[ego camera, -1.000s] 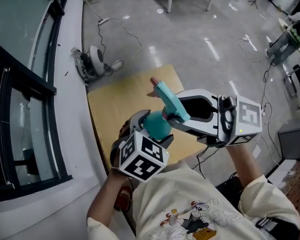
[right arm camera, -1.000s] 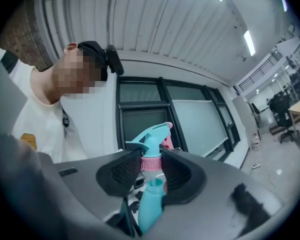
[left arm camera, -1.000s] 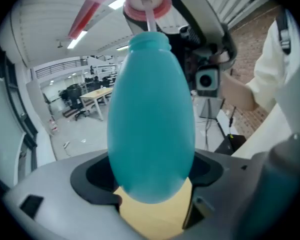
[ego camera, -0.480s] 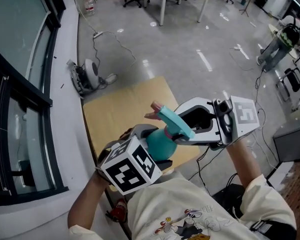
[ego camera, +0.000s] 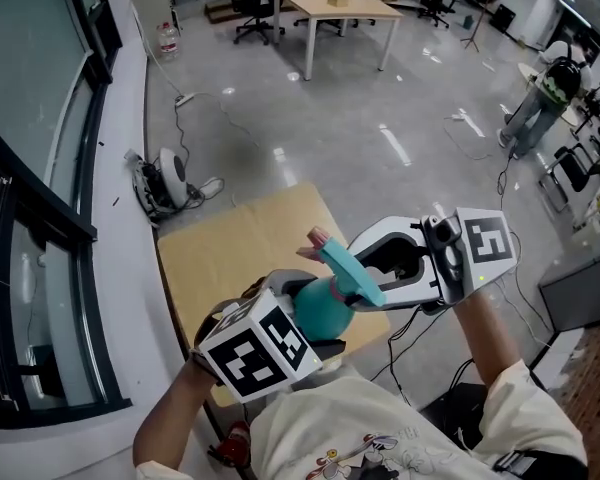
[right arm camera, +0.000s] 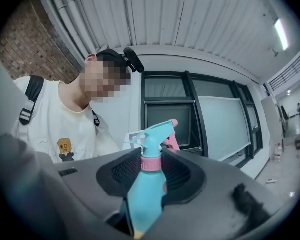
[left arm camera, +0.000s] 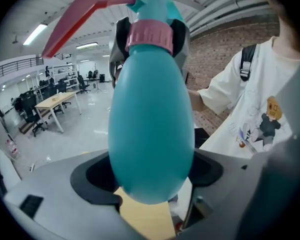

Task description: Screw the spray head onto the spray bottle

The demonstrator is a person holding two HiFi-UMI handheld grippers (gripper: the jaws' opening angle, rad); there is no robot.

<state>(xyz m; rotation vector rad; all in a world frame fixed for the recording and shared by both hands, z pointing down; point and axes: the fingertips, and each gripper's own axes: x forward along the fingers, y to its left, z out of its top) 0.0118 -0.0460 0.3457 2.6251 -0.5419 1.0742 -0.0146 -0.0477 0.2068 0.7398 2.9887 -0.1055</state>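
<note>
Over the table point(ego camera: 230, 243), left tool point(left arm camera: 151, 176) pinches the spray bottle point(left arm camera: 151, 109), right tool point(right arm camera: 151, 174) its half-hidden pink collar point(right arm camera: 151, 164).

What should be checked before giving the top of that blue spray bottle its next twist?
1. The left gripper holds the spray bottle: ok, its jaws press on both sides of the body.
2. The right gripper has the spray head: ok, its jaws are closed on the pink collar.
3. The spray head sits in line with the bottle: ok, it looks straight in both gripper views.
4. The collar is screwed fully home: cannot tell, the threads are hidden.
5. The bottle is clear of the table: ok, it is held in the air above it.
</note>
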